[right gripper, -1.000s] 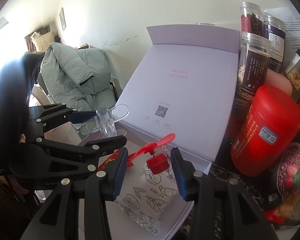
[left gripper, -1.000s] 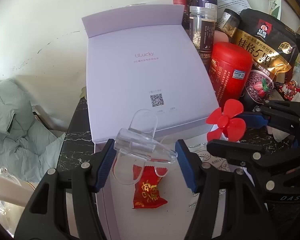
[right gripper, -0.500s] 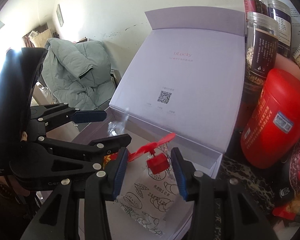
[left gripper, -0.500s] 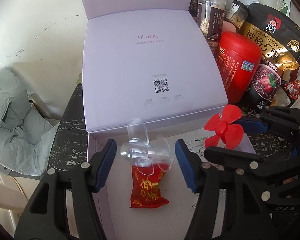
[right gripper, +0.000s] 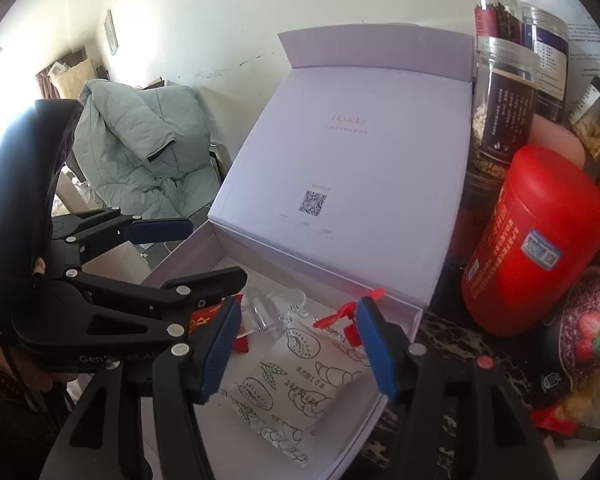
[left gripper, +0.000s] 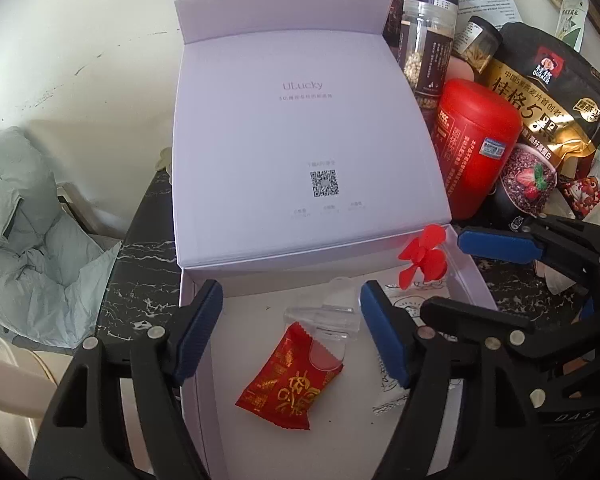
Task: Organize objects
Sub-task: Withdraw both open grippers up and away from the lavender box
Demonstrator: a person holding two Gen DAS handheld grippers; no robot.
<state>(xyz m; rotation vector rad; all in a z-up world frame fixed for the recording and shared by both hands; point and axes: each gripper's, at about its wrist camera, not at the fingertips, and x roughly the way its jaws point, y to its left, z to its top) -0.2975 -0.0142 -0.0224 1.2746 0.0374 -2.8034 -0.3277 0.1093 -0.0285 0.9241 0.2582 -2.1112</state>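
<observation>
I've just let both tongs spread so the things drop into the open box: the clear clip lies free on the red packet between my left tongs, and the red fan rests just beside one finger of my right tongs. Both hang tilted down over the box floor, side by side, gripping nothing.

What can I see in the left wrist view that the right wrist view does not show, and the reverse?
Only the left wrist view shows the whole red candy packet and the black oat bag. Only the right wrist view shows the printed paper bag in full and the picture on the wall. Both show the open white box, the clear plastic piece, the red fan, the red canister and both grippers, left gripper and right gripper, with jaws open.
</observation>
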